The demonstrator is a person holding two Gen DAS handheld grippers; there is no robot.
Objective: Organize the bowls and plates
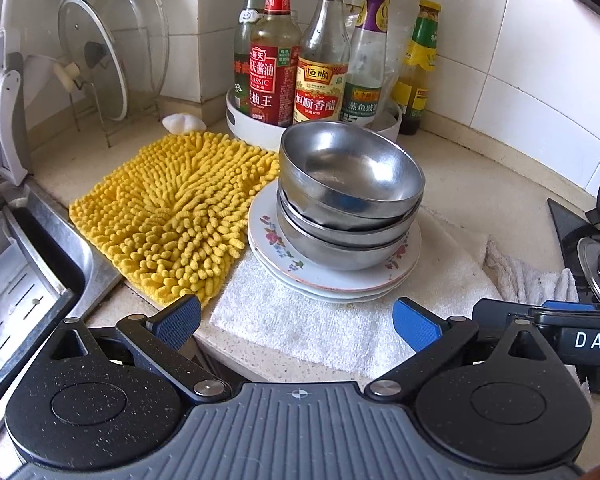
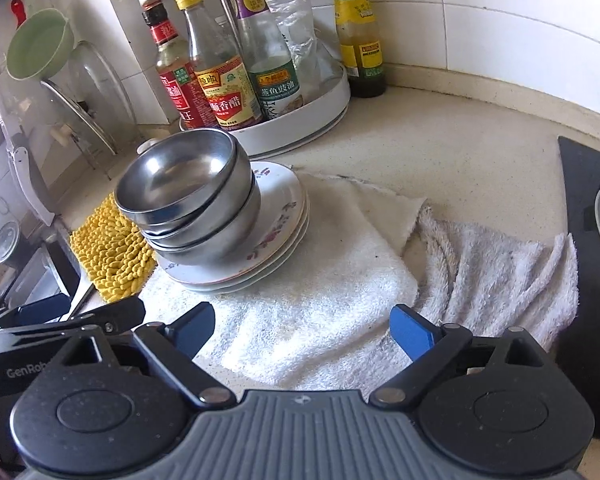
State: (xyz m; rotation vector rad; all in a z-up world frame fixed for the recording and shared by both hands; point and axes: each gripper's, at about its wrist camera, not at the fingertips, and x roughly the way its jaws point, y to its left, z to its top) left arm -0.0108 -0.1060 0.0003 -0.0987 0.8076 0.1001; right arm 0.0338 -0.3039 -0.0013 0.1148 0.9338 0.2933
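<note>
Three steel bowls [image 1: 350, 196] are nested in a stack on a pile of floral plates [image 1: 332, 276], which rests on a white towel [image 1: 300, 328]. The top bowl tilts a little. In the right wrist view the bowls [image 2: 188, 196] and plates [image 2: 276, 224] sit at centre left. My left gripper [image 1: 296, 322] is open and empty, just in front of the plates. My right gripper [image 2: 302, 330] is open and empty over the towel [image 2: 320, 320], to the right of and nearer than the stack. The right gripper's body also shows at the right edge of the left wrist view [image 1: 556, 324].
A yellow chenille mat [image 1: 172, 216] lies left of the stack. A white turntable [image 1: 260, 132] of sauce bottles [image 1: 320, 64] stands behind it. A lid rack [image 1: 100, 60] and the sink [image 1: 32, 280] are at the left. The stove [image 1: 592, 248] is at the right. A crumpled towel [image 2: 500, 264] lies near the stove.
</note>
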